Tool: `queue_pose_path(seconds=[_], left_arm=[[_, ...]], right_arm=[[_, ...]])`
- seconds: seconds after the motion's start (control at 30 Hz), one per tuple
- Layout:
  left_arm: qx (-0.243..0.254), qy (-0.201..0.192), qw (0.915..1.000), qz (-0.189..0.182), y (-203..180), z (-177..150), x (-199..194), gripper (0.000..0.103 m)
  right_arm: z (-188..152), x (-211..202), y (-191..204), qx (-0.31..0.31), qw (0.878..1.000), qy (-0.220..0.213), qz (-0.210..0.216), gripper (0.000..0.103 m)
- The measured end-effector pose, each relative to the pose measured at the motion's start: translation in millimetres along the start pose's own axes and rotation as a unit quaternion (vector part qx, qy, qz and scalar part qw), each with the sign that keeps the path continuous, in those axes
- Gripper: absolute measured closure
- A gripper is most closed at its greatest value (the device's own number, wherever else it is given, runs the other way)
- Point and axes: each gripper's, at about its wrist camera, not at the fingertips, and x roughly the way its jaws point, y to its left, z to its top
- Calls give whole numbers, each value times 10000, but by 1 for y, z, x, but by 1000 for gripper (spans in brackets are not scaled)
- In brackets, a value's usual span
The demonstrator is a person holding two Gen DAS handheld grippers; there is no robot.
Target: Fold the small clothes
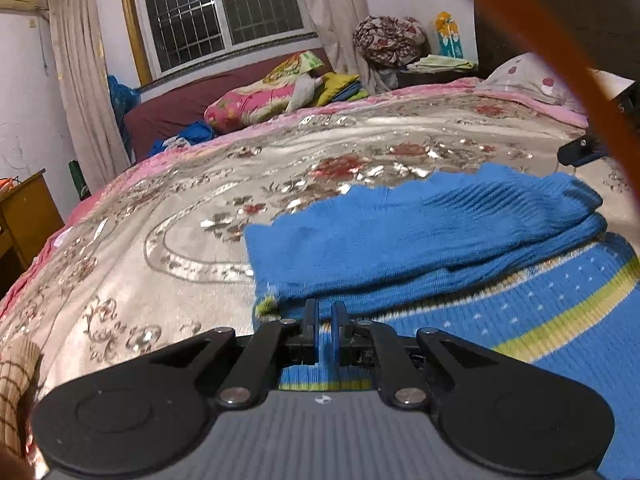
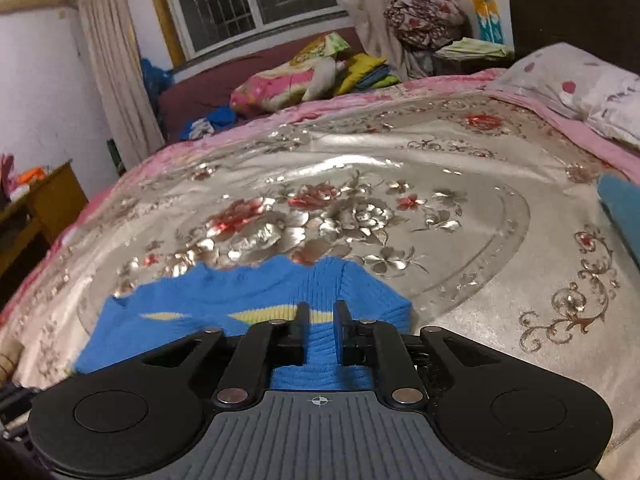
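Note:
A blue knit sweater (image 1: 400, 232) with a yellow-green stripe and white dots lies on the shiny floral bedspread (image 1: 180, 208), one plain blue layer folded over the striped part. My left gripper (image 1: 326, 308) is shut on its near edge, with blue knit pinched between the fingers. In the right wrist view the sweater (image 2: 224, 296) shows as a folded blue shape with a yellow band. My right gripper (image 2: 322, 310) holds a ribbed blue fold of it between its jaws, which stand a little wider than the left ones.
The bedspread (image 2: 400, 160) stretches far ahead. A spotted pillow (image 2: 580, 84) lies at the right, and a teal cloth (image 2: 620, 208) at the right edge. Piled bedding (image 1: 260, 104) sits beyond the bed under the window. A wooden cabinet (image 1: 24, 208) stands left. A blurred orange strap (image 1: 560, 60) crosses the upper right.

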Motion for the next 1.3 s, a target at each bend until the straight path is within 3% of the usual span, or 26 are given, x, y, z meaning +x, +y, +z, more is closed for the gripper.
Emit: queue_pose_path(seconds=[0.13, 0.2, 0.3, 0.53, 0.73, 0.97, 1.3], left_arm=[[-44, 298, 9995, 11, 0, -9, 5, 84], [-195, 432, 9989, -55, 3, -13, 4, 84], [-304, 460, 9985, 17, 7, -18, -9, 84], [-444, 465, 9979, 98, 17, -30, -51, 84], [-530, 603, 9967, 76, 23, -47, -78, 83], [-572, 800, 9952, 4, 29, -70, -101, 83], [-1005, 1095, 9887, -207, 50, -94, -122, 78]], right_arm=[[-9, 6, -6, 41, 9997, 230, -40, 86], [-16, 18, -11, 19, 9980, 637, -41, 85], [-24, 22, -18, 142, 9966, 807, -43, 88], [-24, -31, -12, 164, 9975, 643, 259, 85], [-51, -95, -26, 462, 9956, 687, 436, 84], [-97, -143, -34, 610, 9863, 1387, 656, 78], [-153, -152, -31, 919, 9731, 1963, 782, 76]])
